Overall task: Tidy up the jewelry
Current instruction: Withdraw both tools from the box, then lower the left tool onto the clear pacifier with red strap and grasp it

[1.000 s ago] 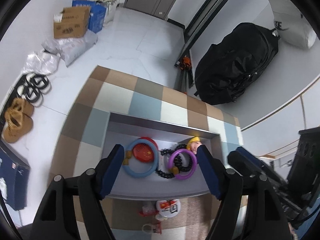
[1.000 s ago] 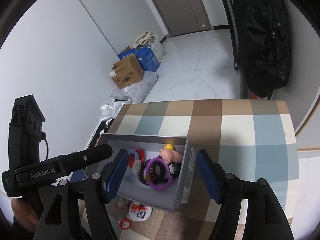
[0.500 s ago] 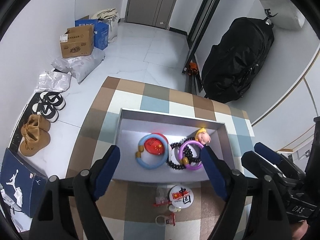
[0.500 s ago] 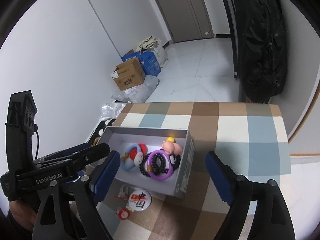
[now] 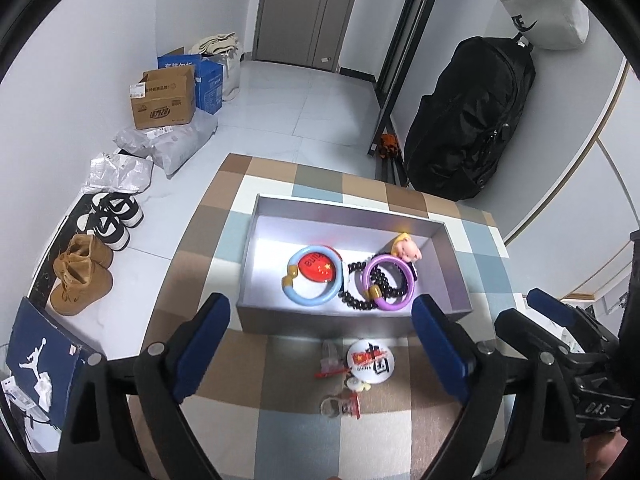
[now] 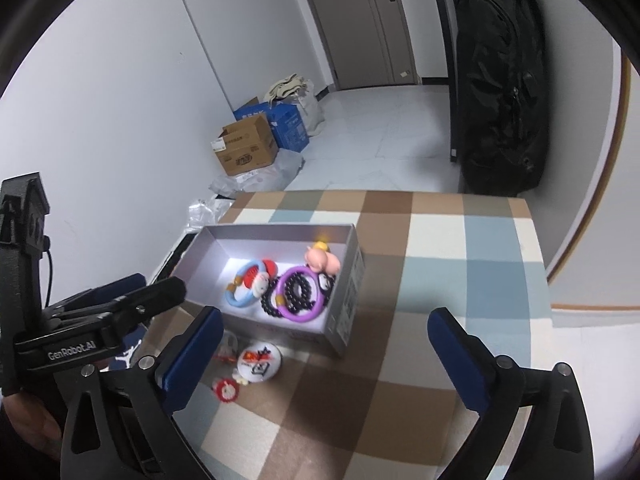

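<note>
Grey box (image 5: 448,258) lies lengthwise across the checked cloth (image 5: 288,432); open top upward.

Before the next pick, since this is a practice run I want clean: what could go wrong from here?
The small charms lie close to the round badge on the cloth, so the wide, opening left gripper, with nothing between its jaws, might catch both.

In the grey box the black bead strand threads under the purple bangle and touches the blue bangle; dropping more in may tangle them.

The right gripper is also empty.
</note>
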A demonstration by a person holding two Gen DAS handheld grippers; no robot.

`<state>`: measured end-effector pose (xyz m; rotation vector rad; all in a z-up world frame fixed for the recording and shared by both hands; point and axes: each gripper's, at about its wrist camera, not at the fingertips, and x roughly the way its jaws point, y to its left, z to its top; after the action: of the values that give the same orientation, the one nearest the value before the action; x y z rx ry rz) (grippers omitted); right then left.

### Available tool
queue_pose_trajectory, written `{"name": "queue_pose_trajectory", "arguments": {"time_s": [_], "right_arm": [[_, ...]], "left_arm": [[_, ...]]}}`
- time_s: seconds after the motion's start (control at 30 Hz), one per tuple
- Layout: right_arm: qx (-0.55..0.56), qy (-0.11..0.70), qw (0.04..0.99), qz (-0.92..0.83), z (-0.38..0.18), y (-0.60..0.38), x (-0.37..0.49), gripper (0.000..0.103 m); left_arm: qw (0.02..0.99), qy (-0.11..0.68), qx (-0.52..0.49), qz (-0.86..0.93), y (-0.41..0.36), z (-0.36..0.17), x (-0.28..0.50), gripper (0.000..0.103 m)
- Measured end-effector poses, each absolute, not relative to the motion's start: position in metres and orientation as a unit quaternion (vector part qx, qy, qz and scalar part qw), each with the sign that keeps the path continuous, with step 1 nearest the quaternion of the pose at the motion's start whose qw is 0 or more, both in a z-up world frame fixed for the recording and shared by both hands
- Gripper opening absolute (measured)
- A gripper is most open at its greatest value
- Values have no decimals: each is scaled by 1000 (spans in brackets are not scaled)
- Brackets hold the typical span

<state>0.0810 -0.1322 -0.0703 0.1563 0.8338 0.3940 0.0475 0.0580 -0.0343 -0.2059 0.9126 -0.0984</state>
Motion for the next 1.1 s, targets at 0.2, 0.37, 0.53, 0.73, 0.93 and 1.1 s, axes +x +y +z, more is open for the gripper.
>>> {"name": "queue_pose_trajectory", "arguments": {"time_s": [0.2, 0.37, 0.53, 0.73, 0.93, 1.1], "right_arm": [[58, 410, 892, 182, -75, -132, 71, 103], [48, 415, 891, 180, -77, -131, 59, 103], [46, 423, 887, 179, -83, -131, 51, 103], [66, 433, 883, 172, -88, -137, 46, 103], [72, 430, 884, 166, -86, -140, 47, 103], [82, 438, 881, 159, -88, -144, 50, 103]], "left_arm": [[893, 441, -78, -41, 58, -37, 36, 89], [892, 442, -77, -52, 62, -40, 24, 89], [883, 459, -73, -66, 60, -49, 19, 89], [870, 481, -76, -76, 60, -64, 18, 89], [837, 536, -71, -82, 56, -86, 23, 89], [828, 548, -79, -89, 56, -90, 25, 89]]}}
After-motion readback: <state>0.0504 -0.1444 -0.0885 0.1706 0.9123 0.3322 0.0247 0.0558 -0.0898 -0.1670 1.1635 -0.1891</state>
